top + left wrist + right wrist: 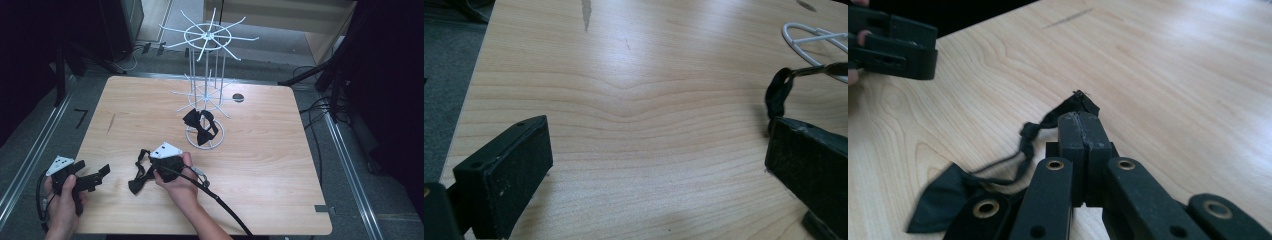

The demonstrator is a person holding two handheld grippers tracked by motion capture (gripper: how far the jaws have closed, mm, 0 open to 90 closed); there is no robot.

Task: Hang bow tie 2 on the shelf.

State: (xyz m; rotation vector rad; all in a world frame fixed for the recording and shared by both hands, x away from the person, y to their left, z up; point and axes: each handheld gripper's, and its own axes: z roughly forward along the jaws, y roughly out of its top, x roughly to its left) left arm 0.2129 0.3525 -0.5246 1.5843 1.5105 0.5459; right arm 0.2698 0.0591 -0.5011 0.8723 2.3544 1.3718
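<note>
A black bow tie [136, 184] lies at the table's front with its thin strap [143, 155] lifted. My right gripper [151, 167] is shut on that strap. In the right gripper view its jaws [1080, 122] are pressed together with the strap's end [1080, 100] poking out past the tips, and the bow [943, 195] trails on the wood at lower left. My left gripper [100, 176] rests at the front left, open and empty, with its pads [509, 170] wide apart over bare wood. A second black bow tie [200, 128] hangs low on the white wire rack [206, 36].
The rack's round base [220, 135] stands mid-table, and its rim [819, 36] is at the top right of the left gripper view. A dark round hole [238, 97] is near the wooden table's [270, 150] far edge. The right gripper's cable [225, 205] trails off the front edge.
</note>
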